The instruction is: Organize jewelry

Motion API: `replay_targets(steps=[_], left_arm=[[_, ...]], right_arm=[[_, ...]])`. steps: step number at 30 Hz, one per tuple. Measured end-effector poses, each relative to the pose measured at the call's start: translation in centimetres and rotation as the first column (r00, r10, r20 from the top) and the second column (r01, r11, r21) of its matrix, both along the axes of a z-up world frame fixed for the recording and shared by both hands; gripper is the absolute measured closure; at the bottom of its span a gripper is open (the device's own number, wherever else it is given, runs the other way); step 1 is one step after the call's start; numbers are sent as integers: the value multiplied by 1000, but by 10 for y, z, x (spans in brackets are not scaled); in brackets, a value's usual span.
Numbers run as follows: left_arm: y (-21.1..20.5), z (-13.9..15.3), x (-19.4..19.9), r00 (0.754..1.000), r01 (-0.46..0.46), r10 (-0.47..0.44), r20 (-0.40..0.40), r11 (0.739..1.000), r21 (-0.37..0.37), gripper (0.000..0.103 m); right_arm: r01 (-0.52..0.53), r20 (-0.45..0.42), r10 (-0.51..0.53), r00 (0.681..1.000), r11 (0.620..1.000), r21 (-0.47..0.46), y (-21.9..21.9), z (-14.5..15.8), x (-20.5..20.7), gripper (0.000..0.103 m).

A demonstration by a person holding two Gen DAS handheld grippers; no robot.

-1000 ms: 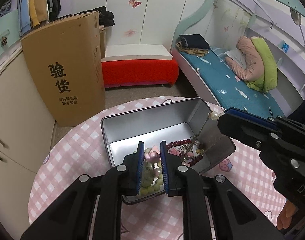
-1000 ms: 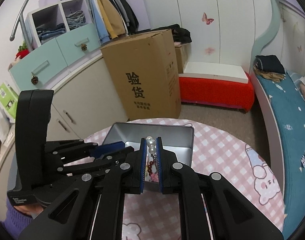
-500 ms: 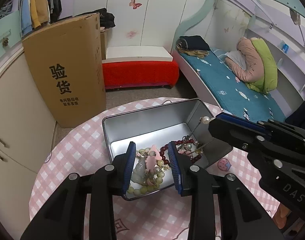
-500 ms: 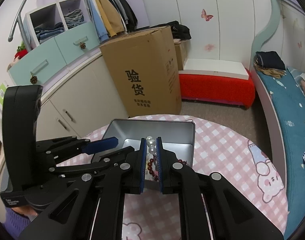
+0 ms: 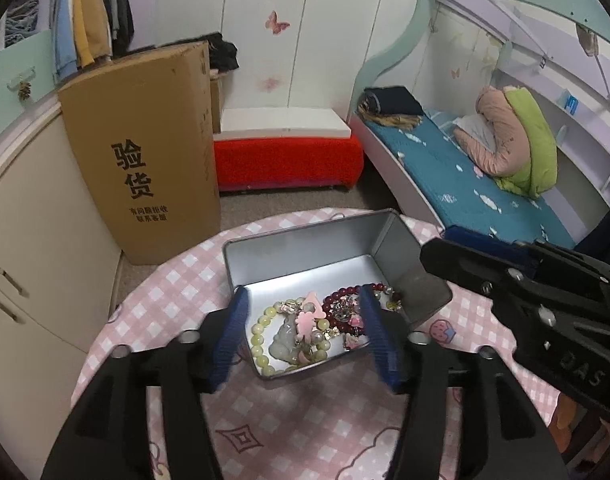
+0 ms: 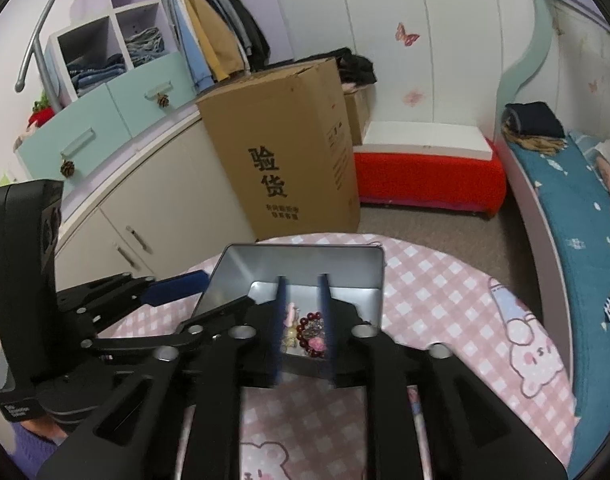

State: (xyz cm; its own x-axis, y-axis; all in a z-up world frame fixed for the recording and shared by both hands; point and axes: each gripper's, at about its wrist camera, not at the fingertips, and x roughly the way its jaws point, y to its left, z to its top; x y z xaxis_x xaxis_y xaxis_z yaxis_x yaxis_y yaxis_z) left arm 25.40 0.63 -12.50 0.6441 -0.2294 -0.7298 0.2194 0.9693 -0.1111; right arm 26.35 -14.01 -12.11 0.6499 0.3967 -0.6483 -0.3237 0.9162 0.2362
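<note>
An open silver tin (image 5: 305, 248) stands on the pink checked tablecloth (image 5: 305, 420). In its near end lies a heap of jewelry: a pale green bead bracelet (image 5: 261, 336), a jade pendant (image 5: 285, 340), a pink flower piece (image 5: 309, 318) and a dark red bead bracelet (image 5: 341, 294). My left gripper (image 5: 303, 292) hovers over that heap, its jaws opening, pads touching nothing. From the right, my right gripper (image 6: 302, 280) points into the tin (image 6: 305, 246) above the red beads (image 6: 311, 330); its jaws are opening too, with nothing held. It shows at the tin's right wall (image 5: 441, 246).
The round table's far edge drops to the floor, where a tall cardboard box (image 5: 145, 160) stands against cream cabinets (image 6: 145, 216). Behind are a red bench (image 5: 289, 160) and a bed (image 5: 485, 184). A purple sleeve (image 6: 33, 436) shows under the left gripper (image 6: 229, 289).
Both grippers have opened. The left one let go of the beads and rose a little. The right one released the pearl chain, which has dropped out from between its pads.
</note>
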Motion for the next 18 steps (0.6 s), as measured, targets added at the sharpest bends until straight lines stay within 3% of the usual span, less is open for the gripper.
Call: replay_targets(steps=[1, 6, 12, 18], left_arm=[[1, 5, -5, 1000, -11, 10, 22, 1000, 4, 38], [6, 28, -31, 992, -61, 56, 114, 997, 38, 19], [20, 55, -71, 972, -145, 141, 188, 989, 5, 19], [17, 81, -117, 954, -148, 144, 264, 989, -4, 14]], right_arm=[[13, 19, -13, 1000, 1000, -5, -2, 5, -5, 45], [48, 81, -45, 996, 998, -35, -11, 26, -31, 40], [104, 174, -86, 981, 990, -96, -17, 50, -79, 29], [142, 263, -105, 959, 981, -129, -16, 74, -130, 23]])
